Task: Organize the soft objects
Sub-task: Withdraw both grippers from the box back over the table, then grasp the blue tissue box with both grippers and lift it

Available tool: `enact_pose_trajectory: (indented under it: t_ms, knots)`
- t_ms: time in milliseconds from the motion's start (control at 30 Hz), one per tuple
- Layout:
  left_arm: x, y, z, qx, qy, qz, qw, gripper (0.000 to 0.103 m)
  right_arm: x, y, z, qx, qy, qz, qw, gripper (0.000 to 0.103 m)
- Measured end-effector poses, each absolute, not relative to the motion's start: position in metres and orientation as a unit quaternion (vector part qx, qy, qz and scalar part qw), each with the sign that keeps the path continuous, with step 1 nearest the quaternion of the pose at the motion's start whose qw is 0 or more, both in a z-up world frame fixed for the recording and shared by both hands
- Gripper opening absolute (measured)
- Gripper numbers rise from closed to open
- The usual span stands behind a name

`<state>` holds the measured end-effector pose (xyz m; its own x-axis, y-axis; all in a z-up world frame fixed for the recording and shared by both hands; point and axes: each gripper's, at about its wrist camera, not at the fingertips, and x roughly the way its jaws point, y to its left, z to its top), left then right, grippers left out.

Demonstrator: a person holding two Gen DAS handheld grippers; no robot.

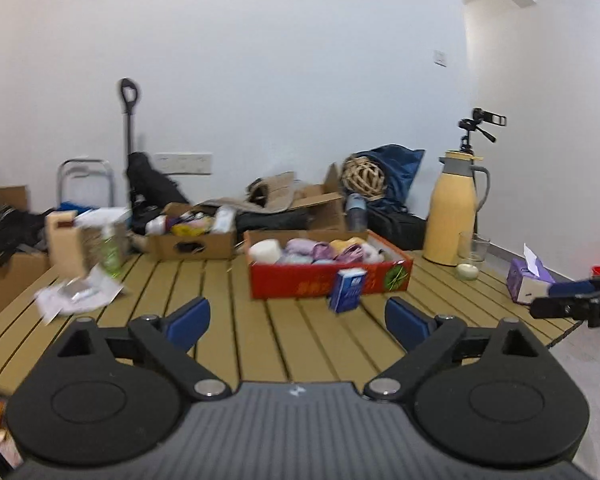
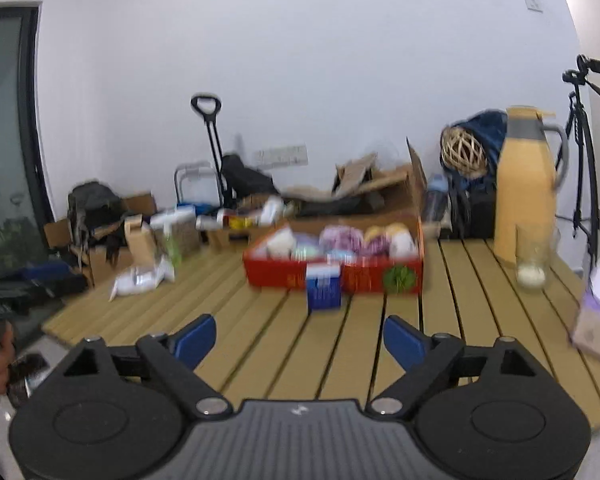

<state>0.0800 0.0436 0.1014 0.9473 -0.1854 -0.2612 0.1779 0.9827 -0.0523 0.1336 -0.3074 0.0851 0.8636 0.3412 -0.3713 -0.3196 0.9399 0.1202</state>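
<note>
A red cardboard box [image 1: 296, 282] sits mid-table, filled with several soft rolled items in purple, pink, yellow and white [image 1: 320, 249]. It also shows in the right wrist view [image 2: 284, 276], with the soft items [image 2: 340, 238] inside. A small blue carton [image 1: 347, 290] stands upright in front of the box, also seen in the right wrist view [image 2: 323, 287]. My left gripper [image 1: 298, 322] is open and empty above the near table slats. My right gripper [image 2: 299, 340] is open and empty, also short of the carton. The right gripper shows at the left wrist view's right edge [image 1: 572, 304].
A slatted wooden table [image 1: 260, 340] carries a yellow thermos jug [image 1: 454, 216], a glass with a candle [image 1: 470, 258], a purple tissue box [image 1: 530, 282], crumpled white packaging [image 1: 76, 292], a green bottle [image 1: 110, 250] and a brown box of sundries [image 1: 192, 236]. Clutter and a tripod [image 2: 580, 152] stand behind.
</note>
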Motion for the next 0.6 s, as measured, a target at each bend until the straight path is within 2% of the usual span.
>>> enact_pose_trajectory:
  t_ms: [133, 333, 600]
  knots:
    - [0.054, 0.053, 0.097, -0.045, 0.134, -0.079, 0.987, 0.098, 0.096, -0.31, 0.068, 0.053, 0.204, 0.17, 0.963, 0.091]
    - [0.06, 0.044, 0.102, -0.038, 0.124, -0.085, 0.988, 0.1, 0.092, -0.306, 0.069, 0.044, 0.192, 0.154, 0.968, 0.091]
    - [0.106, 0.02, 0.077, -0.019, 0.169, -0.097, 0.981, 0.1, 0.134, -0.312, 0.057, 0.072, 0.192, 0.145, 0.968, 0.089]
